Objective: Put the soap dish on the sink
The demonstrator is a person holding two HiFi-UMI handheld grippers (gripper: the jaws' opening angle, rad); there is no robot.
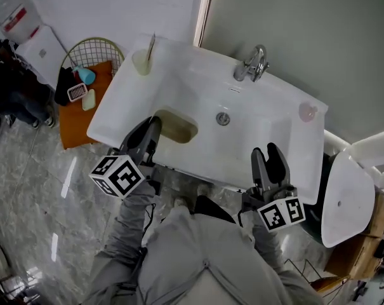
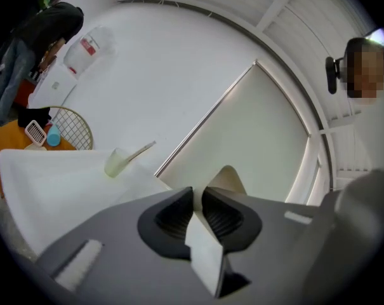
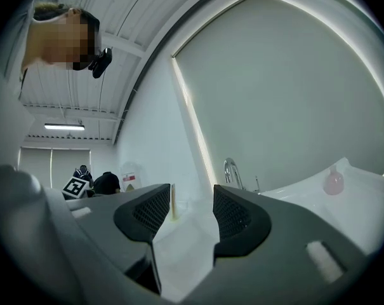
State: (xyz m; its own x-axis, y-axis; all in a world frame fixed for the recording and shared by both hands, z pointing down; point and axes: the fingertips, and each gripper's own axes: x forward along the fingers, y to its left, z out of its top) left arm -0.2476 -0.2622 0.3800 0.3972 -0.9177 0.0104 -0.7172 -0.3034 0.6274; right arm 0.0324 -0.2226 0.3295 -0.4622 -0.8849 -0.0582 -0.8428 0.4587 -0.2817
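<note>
— Where's the soap dish (image 1: 179, 127)?
— At the near left part of the sink (image 1: 274, 116). The left claw (image 1: 155, 123) is clenched on its rim.
— And the right claw (image 1: 271, 152)?
— Released, with nothing between its jaws, by the sink's near right edge.

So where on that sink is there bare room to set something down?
The sink's left ledge: bare between the cup and the dish in the left gripper. Back ledge: free between cup and faucet. Right ledge: bare in front of the pink item. Tightest at front left, round the dish.
</note>
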